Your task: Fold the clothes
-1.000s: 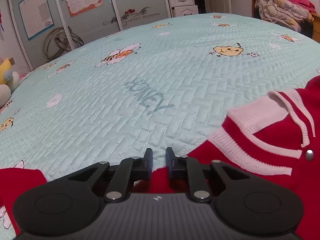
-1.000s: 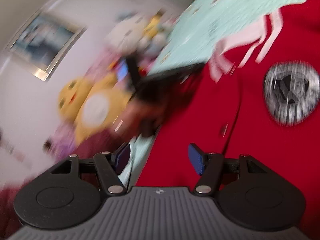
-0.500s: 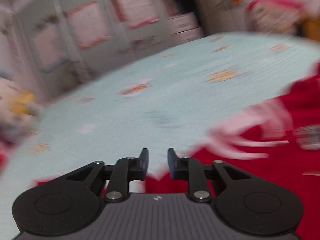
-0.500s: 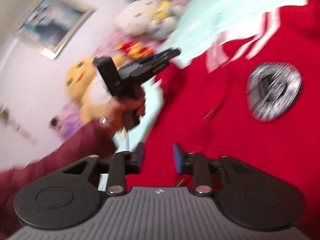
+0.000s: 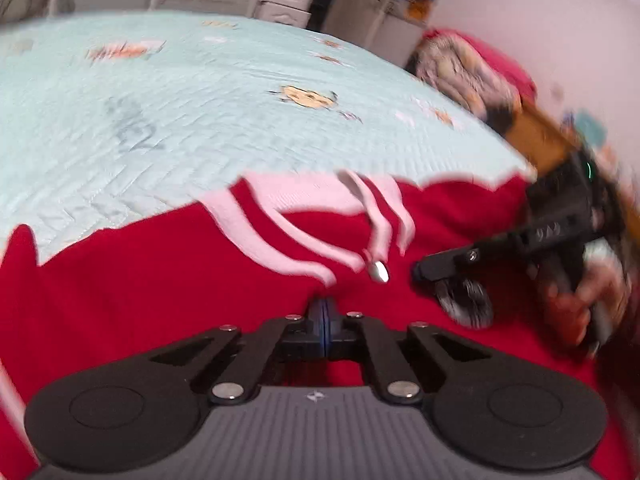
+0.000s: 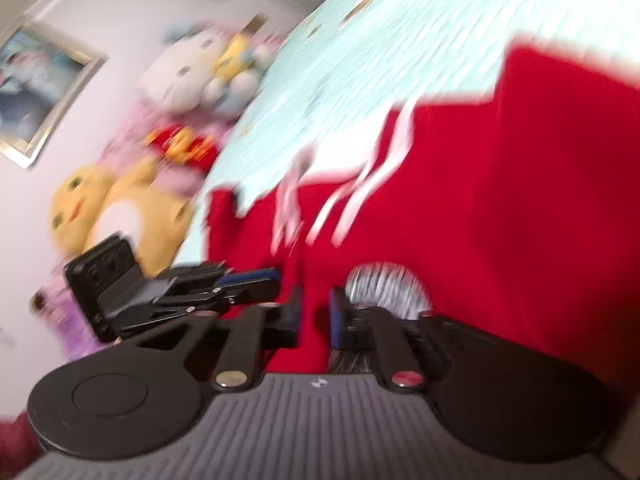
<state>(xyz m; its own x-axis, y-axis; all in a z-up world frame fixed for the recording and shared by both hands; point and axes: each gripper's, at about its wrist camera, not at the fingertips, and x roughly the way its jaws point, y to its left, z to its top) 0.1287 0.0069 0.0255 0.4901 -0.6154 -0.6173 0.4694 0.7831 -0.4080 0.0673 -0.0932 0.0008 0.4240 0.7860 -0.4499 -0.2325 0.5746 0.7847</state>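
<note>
Now both my tools hang over one red jacket on the bed.

Mint quilted bedspread (image 5: 168,120), white drawers (image 5: 286,2) behind, plush toys (image 6: 132,200) by the wall. The red jacket (image 5: 160,280) lies spread flat, white-striped collar up. My left tool (image 5: 325,314) sits pressed shut, empty; my right tool (image 6: 314,314) stands narrowly parted.

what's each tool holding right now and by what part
The left tool is shut with nothing visibly pinched. The right tool is partly open over the red knit jacket; no grip is visible.
</note>
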